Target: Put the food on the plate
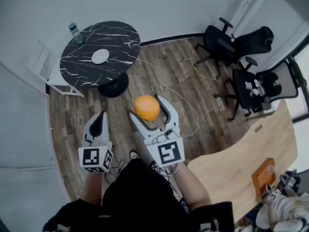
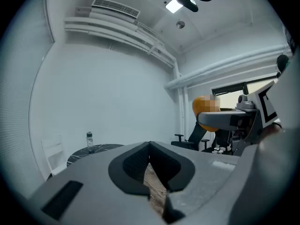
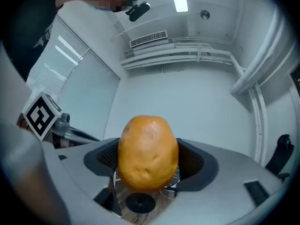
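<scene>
Food, a rounded orange-brown lump (a potato, by the look of it), sits mid-frame in the head view. It is clamped between the wide-spread jaws of the right tool, above the wooden floor. The white plate lies at upper left on the black marbled table, well apart from the food, with a bottle near the table's edge. The left tool is at lower left.

In the left gripper view its jaws meet, clenched on nothing.

In the right gripper view the food fills the centre, and the dark pads press its flanks across the widest part. It looks firm, fairly light and not fragile. The smooth, rounded skin could slip or roll, so this mid-body hold seems the right one.
</scene>
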`<control>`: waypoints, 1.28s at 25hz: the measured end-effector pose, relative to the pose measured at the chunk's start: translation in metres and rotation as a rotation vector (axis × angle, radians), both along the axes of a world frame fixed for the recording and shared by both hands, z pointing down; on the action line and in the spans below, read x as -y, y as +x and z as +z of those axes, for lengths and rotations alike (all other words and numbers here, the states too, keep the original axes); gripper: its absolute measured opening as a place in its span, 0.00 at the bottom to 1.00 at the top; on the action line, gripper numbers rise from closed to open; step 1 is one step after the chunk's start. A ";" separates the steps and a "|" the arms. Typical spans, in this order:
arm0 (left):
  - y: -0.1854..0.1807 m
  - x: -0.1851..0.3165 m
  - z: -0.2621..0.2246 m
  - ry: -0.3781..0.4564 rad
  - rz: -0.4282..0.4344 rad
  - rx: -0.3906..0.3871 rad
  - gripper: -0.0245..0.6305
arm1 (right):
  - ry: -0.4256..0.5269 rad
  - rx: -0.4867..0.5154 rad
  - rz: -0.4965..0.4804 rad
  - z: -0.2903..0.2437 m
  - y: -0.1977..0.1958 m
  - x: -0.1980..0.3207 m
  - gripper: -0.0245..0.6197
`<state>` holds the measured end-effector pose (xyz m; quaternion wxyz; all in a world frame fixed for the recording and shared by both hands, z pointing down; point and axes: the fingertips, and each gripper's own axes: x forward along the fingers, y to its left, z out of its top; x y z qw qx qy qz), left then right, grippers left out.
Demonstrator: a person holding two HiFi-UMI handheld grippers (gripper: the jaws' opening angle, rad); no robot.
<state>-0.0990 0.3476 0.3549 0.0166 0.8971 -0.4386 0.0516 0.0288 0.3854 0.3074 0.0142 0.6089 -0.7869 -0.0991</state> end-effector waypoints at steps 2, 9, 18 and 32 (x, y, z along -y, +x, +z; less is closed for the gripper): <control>0.001 0.007 0.004 -0.006 0.014 0.007 0.04 | -0.013 -0.006 0.005 0.004 -0.002 0.006 0.57; 0.002 0.036 0.017 -0.032 0.048 0.015 0.04 | -0.026 -0.008 0.023 0.013 -0.005 0.034 0.57; -0.008 0.083 0.016 -0.025 0.103 0.002 0.04 | 0.007 0.002 0.077 0.003 -0.012 0.078 0.57; 0.037 0.174 0.037 -0.072 0.124 0.030 0.04 | -0.040 0.000 0.082 0.024 0.035 0.159 0.57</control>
